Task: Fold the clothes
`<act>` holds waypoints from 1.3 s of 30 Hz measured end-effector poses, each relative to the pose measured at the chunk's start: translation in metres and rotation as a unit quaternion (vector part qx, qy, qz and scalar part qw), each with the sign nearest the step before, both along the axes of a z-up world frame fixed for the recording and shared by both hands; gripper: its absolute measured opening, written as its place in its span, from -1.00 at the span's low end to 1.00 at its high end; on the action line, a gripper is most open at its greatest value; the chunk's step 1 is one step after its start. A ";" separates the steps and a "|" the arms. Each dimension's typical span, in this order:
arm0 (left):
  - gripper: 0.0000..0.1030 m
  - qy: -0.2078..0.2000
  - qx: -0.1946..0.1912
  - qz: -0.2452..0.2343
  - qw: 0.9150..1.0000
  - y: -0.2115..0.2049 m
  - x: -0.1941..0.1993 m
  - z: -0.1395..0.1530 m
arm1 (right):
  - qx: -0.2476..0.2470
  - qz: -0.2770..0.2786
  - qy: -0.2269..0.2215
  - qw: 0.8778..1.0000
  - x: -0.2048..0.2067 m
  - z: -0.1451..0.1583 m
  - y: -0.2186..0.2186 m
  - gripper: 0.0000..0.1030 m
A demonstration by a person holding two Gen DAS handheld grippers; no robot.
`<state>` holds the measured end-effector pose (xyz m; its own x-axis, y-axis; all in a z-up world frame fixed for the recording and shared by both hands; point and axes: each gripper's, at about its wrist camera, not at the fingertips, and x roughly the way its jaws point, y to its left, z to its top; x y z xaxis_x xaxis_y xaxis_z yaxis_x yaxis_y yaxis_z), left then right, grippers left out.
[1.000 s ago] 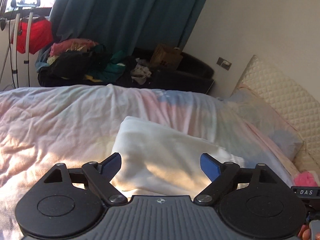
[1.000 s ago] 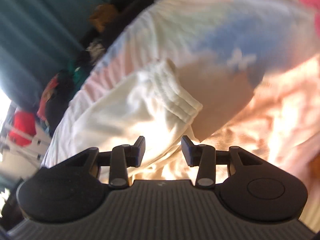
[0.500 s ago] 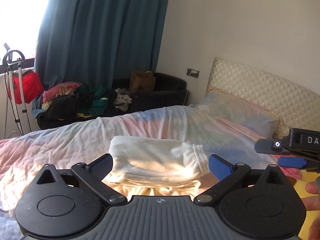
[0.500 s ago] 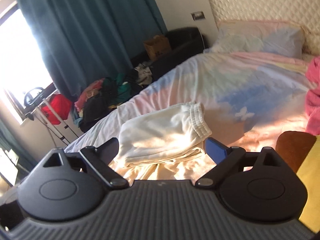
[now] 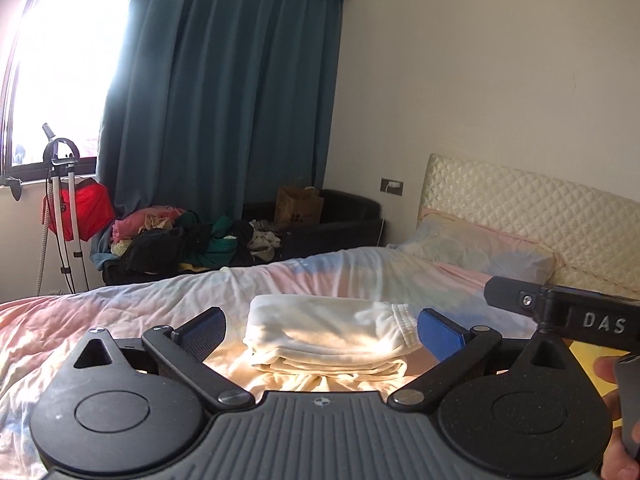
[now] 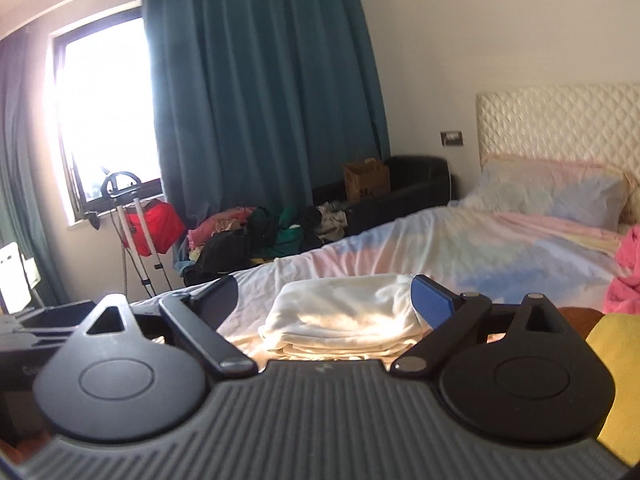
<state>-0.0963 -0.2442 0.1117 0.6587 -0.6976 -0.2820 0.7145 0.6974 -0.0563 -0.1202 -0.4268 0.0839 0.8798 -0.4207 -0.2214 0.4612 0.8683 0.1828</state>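
Observation:
A folded white garment with an elastic waistband (image 5: 328,336) lies flat on the pastel bed cover (image 5: 120,320); it also shows in the right wrist view (image 6: 344,316). My left gripper (image 5: 320,332) is open and empty, held back from the garment and level with it. My right gripper (image 6: 324,300) is open and empty, also held back from it. Part of the right gripper shows at the right edge of the left wrist view (image 5: 560,312).
A pink garment (image 6: 624,276) and a yellow cloth (image 6: 616,360) lie on the bed at the right. A pillow (image 5: 480,252) and quilted headboard (image 5: 520,208) are beyond. A clothes pile (image 5: 180,240), black sofa, paper bag (image 5: 298,206) and steamer stand (image 5: 60,200) stand by the curtain.
Both grippers have pulled back and tilted up from the folded garment. The right gripper has opened wide. The garment stays folded on the bed.

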 end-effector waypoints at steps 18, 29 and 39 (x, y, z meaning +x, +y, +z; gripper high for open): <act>0.99 -0.015 -0.002 0.049 0.999 0.041 -0.004 -0.045 | -0.052 -0.008 0.014 0.999 0.017 -0.069 0.042 0.84; 0.99 -0.008 0.009 0.063 0.998 0.043 0.016 -0.067 | -0.026 -0.040 0.028 0.998 0.029 -0.102 0.045 0.84; 0.94 -0.016 0.018 0.063 0.998 0.037 0.016 -0.070 | -0.051 -0.041 0.054 0.996 0.040 -0.105 0.052 0.84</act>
